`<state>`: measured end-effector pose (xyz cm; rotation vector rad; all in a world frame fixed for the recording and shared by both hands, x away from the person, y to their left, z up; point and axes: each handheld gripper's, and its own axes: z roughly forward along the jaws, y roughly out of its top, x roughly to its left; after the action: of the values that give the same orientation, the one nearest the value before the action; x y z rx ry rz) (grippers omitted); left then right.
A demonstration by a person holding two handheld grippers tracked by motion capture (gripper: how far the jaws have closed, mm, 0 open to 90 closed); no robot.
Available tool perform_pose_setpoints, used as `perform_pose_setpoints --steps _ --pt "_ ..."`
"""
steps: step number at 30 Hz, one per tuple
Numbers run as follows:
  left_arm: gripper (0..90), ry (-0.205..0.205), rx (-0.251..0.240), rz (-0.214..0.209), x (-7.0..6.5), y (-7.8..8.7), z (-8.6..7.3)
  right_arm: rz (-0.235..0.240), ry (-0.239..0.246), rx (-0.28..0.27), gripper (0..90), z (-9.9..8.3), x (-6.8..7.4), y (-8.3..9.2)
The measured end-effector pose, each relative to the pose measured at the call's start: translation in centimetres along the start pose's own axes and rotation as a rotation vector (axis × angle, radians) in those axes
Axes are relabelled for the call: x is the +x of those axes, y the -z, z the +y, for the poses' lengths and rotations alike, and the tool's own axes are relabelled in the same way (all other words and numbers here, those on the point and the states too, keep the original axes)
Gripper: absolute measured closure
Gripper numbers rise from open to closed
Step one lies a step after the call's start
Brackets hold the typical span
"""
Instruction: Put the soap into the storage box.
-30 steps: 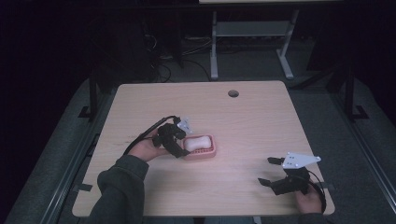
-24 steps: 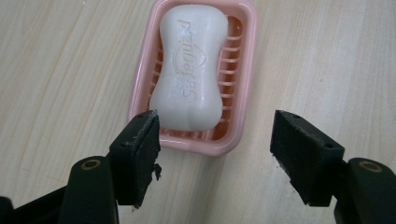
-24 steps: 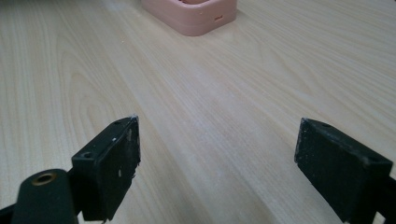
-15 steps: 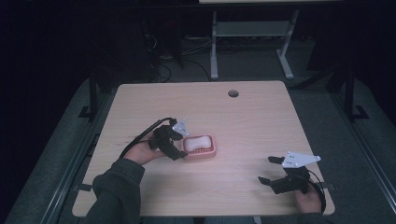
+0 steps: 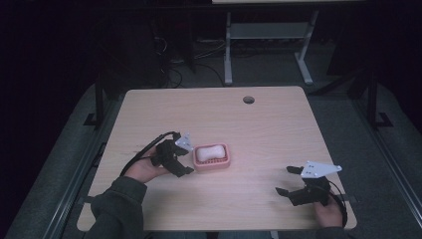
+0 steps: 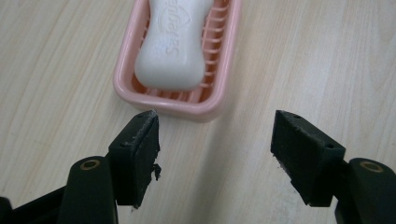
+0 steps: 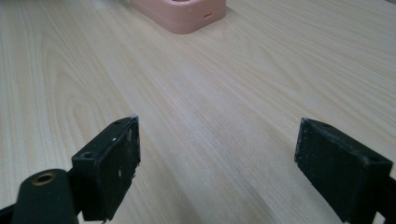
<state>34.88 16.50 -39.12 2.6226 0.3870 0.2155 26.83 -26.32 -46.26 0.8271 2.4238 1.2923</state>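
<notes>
Our left gripper (image 5: 185,158) has backed away from the soap dish (image 5: 213,158).
Both our grippers are spread wide, grasping nothing; the right gripper (image 5: 285,180) waits near the table's (image 5: 278,124) front right corner.

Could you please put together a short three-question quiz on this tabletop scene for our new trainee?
1. True or false: the white soap bar lies inside the pink soap dish.
2. Which gripper is nearer the dish: the left gripper or the right gripper?
3. Multiple choice: in the left gripper view, its jaws stand A) clamped on the soap, B) open with bare table between them, C) closed on the dish rim.

Key
1. True.
2. The left gripper, just short of the dish's end.
3. B.
</notes>
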Motion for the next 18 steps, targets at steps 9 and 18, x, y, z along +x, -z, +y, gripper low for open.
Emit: perform_pose_setpoints --steps 9,18 --pt "29.8 0.008 -0.013 0.013 -0.5 0.5 -1.3 -0.004 -0.001 0.007 13.5 0.0 0.1 0.0" --pt "27.4 0.026 -0.027 0.025 -1.0 1.0 -2.7 -0.008 -0.001 0.017 13.5 -0.2 0.0 0.1"
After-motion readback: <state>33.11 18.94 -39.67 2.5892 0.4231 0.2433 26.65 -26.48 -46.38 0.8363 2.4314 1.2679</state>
